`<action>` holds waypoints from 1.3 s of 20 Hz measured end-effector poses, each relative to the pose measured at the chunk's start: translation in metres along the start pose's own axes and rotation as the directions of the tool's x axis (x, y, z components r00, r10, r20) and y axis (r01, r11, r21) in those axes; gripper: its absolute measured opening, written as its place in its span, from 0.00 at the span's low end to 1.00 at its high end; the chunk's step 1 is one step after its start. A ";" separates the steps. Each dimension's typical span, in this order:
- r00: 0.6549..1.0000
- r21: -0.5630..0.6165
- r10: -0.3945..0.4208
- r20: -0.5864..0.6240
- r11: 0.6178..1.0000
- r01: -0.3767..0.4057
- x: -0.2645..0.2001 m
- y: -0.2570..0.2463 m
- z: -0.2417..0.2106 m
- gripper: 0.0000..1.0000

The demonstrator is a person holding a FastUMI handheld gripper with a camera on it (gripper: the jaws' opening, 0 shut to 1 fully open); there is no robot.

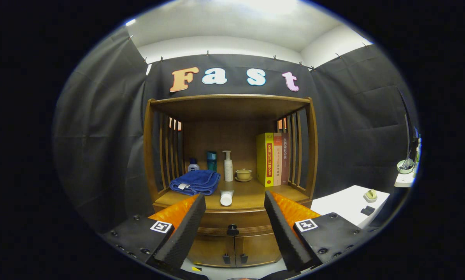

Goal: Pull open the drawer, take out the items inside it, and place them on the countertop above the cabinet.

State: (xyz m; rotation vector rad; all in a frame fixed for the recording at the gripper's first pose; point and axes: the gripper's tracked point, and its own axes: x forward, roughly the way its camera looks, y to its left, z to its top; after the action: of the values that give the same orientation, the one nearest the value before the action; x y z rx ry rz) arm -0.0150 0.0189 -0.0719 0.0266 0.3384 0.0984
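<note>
While the drawer sits shut low in the frame's centre, its dark knob lies straight ahead between the spread, empty fingers, beyond their tips. Gripper centred; towel and white tube rest on the countertop above.

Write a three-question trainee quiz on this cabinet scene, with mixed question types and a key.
1. True or false: the drawer is already pulled open.
2. What lies on its side on the countertop, just right of the blue towel? A) a white tube B) a spoon C) a phone
3. Fill in: the claw is ____, with the drawer knob seen in the gap between its fingers.

Key: 1 false, the drawer front sits flush. 2 A, the white tube. 3 open, holding nothing.
</note>
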 end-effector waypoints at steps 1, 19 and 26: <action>1.000 0.000 0.000 -0.001 1.000 0.000 0.000 0.000 0.000 0.99; 1.000 0.007 0.003 -0.010 1.000 -0.003 0.000 0.001 -0.004 0.99; 1.000 0.014 -0.002 -0.011 1.000 0.002 0.001 -0.001 -0.005 0.99</action>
State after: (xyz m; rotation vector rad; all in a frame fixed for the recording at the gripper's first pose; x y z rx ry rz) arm -0.0155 0.0177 -0.0765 0.0396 0.3503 0.0938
